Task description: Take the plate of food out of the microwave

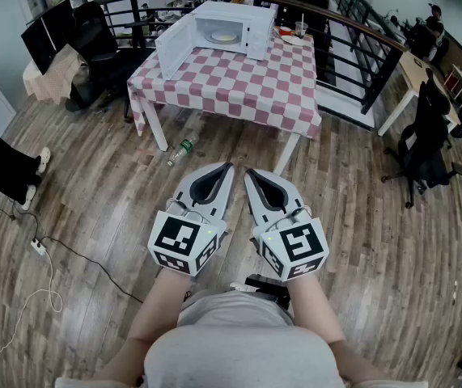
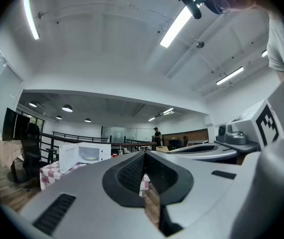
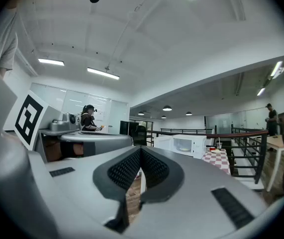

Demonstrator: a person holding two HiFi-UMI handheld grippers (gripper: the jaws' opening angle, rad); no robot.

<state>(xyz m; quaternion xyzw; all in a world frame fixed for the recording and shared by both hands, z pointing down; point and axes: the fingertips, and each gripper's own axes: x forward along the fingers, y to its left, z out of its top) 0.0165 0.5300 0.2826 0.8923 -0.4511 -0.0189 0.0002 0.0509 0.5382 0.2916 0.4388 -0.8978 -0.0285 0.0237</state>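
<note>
— Where is the plate of food to be found?

— The plate [image 1: 224,36] is seen inside the microwave [image 1: 243,21], whose door [image 1: 174,49] is swung open to the left. The microwave is set at the far end of the desk [image 1: 239,87], which is covered with a red-and-white checked cloth.

— How are the grippers held?

— The left gripper [image 1: 226,168] and the right gripper [image 1: 250,173] are held side by side, level, over the wooden floor [image 1: 93,192]. They are pointed toward the desk and kept well apart from it.

— And the fingers?

— The left fingers [image 2: 129,172] are closed tip to tip, and nothing is gripped. The right fingers [image 3: 123,171] are likewise pressed together at their tips, with nothing held between them.

— Is anything else noted?

— A green bottle [image 1: 181,150] is seen lying on the floor near the desk's front leg. A cup [image 1: 300,29] is stood on the desk to the right of the microwave.
</note>
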